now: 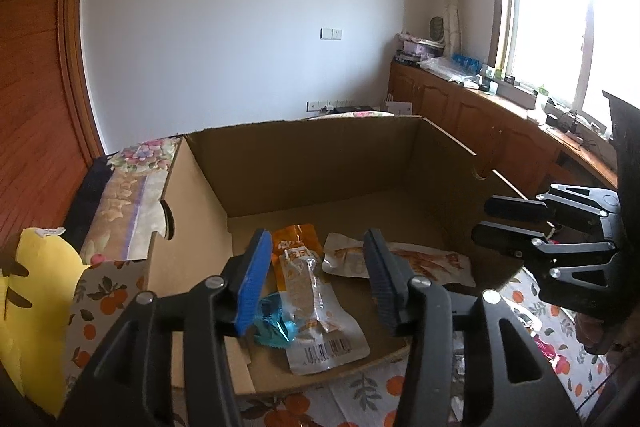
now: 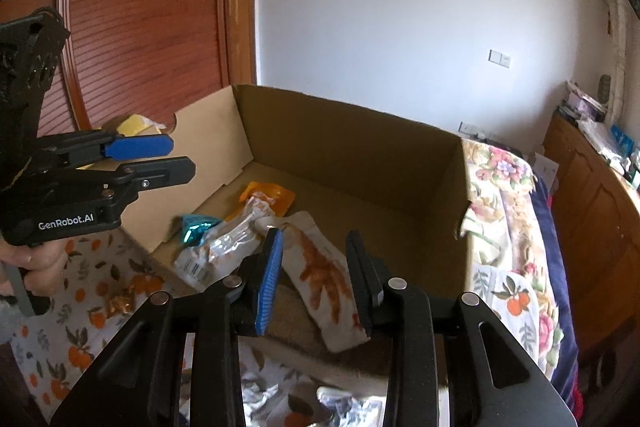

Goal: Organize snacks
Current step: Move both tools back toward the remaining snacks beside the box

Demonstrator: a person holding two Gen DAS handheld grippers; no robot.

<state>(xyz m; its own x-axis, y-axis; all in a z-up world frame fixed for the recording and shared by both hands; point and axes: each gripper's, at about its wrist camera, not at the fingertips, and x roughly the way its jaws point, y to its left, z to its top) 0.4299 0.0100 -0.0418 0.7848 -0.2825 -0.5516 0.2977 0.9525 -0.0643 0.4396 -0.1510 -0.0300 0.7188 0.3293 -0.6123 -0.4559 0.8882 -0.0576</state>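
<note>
Snack packets, an orange foil pouch (image 1: 296,241), a teal wrapper (image 1: 276,325) and a white printed sachet (image 2: 326,277), lie inside the open brown cardboard box (image 1: 320,163) while I hold my left gripper (image 1: 316,279) and right gripper (image 2: 316,279) above them, fingers apart and empty.

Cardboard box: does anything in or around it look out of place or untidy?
Inside the cardboard box, the snack packets lie in a loose overlapping heap at the near edge. A gold-wrapped snack remains outside on the orange-print cloth. Both the left gripper and the right gripper are open and empty.
</note>
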